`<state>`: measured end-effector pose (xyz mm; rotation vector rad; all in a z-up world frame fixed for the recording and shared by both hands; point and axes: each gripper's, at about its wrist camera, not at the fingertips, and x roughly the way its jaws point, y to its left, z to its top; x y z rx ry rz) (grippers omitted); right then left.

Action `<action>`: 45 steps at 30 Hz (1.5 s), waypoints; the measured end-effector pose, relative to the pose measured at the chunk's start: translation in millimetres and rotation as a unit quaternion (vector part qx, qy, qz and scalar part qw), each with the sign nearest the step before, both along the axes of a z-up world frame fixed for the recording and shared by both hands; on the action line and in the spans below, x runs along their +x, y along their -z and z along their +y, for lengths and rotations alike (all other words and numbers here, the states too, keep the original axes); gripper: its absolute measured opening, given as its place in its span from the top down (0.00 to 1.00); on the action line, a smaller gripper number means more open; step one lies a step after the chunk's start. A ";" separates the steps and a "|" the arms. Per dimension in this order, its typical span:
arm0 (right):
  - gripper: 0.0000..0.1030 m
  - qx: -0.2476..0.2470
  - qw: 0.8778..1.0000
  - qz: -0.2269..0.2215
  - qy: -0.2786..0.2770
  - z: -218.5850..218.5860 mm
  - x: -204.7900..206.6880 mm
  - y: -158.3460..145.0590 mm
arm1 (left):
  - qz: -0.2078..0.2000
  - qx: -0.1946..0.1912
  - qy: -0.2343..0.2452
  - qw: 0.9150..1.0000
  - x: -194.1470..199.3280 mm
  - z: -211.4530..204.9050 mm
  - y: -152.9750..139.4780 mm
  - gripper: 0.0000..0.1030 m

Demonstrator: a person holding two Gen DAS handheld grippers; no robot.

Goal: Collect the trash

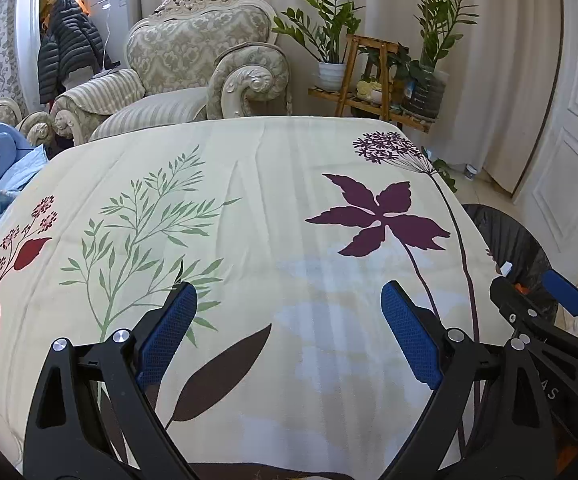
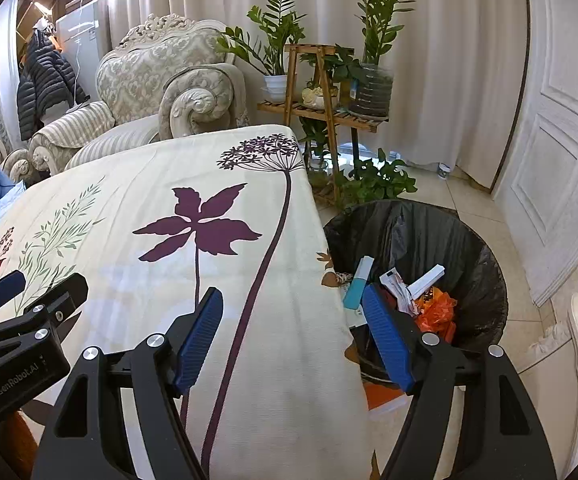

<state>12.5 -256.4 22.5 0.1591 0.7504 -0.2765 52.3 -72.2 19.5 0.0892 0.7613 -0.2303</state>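
From the left wrist, the left gripper is hovering over the cloth, a cream sheet printed with leaves and flowers. Its blue pads are standing wide apart with nothing between them, so it is released. At the right edge the right gripper is showing beside it, over the bin, which is peeking out past the cloth's right edge. An armchair and potted plants on a wooden rack are standing behind the table.

From the right wrist, the right gripper is hanging over the cloth's right edge, one finger above the cloth and the other above the bin. Its jaws are spread and empty, gripping nothing. The trash is lying inside the black-lined bin on the floor just beside the table: white paper strips, a teal-and-white packet and orange plastic. The left gripper is showing at the left edge above the cloth. A white door is standing to the right.
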 end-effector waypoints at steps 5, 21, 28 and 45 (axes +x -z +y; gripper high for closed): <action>0.31 -0.004 1.000 -0.002 0.009 -3.5 -4.6 -1.7 | 0.001 -0.004 0.008 1.000 -1.1 -3.8 -0.5 0.12; 0.31 -0.014 0.997 0.001 0.076 -42.5 -41.5 -4.3 | -0.005 -0.019 0.068 0.998 -16.6 -42.2 -2.9 0.12; 0.30 -0.013 0.995 0.001 0.100 -59.3 -56.0 -4.3 | -0.011 -0.019 0.090 0.996 -23.4 -59.7 -5.2 0.12; 0.30 -0.010 0.995 0.004 0.104 -65.8 -59.1 -2.0 | -0.004 -0.021 0.101 0.995 -23.7 -71.2 -2.6 0.12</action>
